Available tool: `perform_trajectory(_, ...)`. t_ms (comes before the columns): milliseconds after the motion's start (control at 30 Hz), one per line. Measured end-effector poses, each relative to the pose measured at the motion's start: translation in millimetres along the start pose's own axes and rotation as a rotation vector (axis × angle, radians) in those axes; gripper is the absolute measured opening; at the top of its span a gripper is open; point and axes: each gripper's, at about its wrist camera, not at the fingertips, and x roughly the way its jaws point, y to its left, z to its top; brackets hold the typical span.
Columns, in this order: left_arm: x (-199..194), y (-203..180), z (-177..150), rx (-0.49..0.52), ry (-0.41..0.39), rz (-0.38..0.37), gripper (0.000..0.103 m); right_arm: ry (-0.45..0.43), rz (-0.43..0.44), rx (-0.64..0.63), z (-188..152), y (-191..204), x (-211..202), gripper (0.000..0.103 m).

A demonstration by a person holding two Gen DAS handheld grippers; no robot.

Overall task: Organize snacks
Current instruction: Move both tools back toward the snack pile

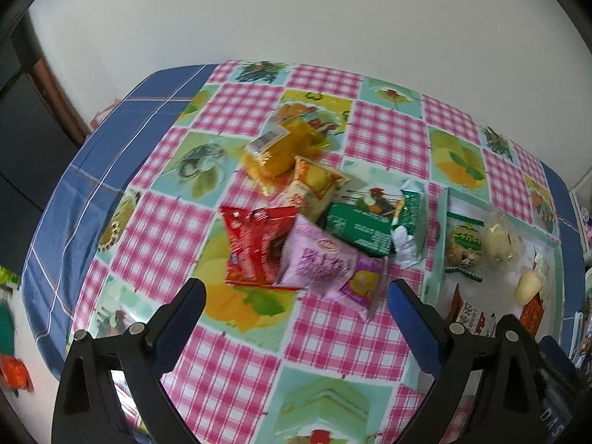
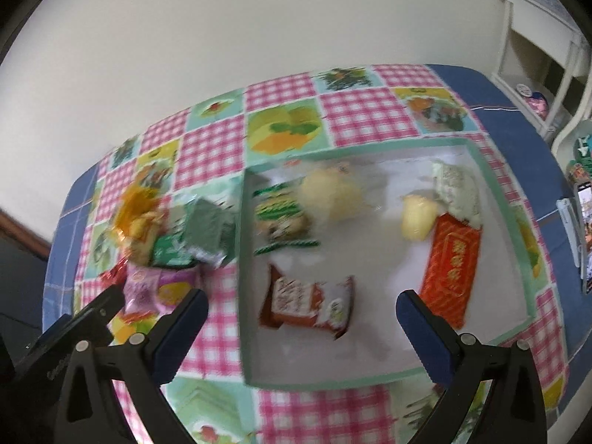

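Both the left gripper [image 1: 296,292] and right gripper [image 2: 301,301] hang released, empty. Left view shows loose snack packets, red foil packet [image 1: 255,248] nearest; only the right shows the whole shallow green-rimmed tray [image 2: 495,199] (six packets inside).

Stood against a plain white wall [image 1: 259,11]: a desk [image 2: 207,336] under a pink-checked oilcloth with fruit panels, over a blue cloth [image 1: 74,192]. Beside it on the right, a white shelf unit [image 2: 544,37]. Dark wood-edged furniture [image 1: 48,85] off left. Lit evenly, softly.
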Motion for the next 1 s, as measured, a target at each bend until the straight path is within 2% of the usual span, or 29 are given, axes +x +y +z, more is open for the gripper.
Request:
perform_trajectory(200,-6.4,15.8,-6.8,-0.027,-0.009,0.010,0.098,0.017,0.011,-0.002,-12.0,13.5,-0.7,0.103)
perform_trajectory(333,-7.3,26.8,-9.9,-0.047,-0.009,0.011,0.098,0.033,0.049,0.027,-14.5,13.6,2.5,0.103)
perform_trajectory(500,-0.2,43.7,-7.4,-0.110,0.010,0.016,0.098,0.000,0.038,-0.011,-13.9,23.8,1.1,0.103)
perform_trajectory(700,11.0,59.3,-4.5,-0.155,0.036,0.031,0.098,-0.009,0.119,-0.029,-13.4,41.0,12.4,0.103)
perform_trajectory(1000,21.2,82.8,0.7,-0.214,0.036,0.052,0.098,0.017,0.161,-0.066,-20.2,68.3,33.1,0.103)
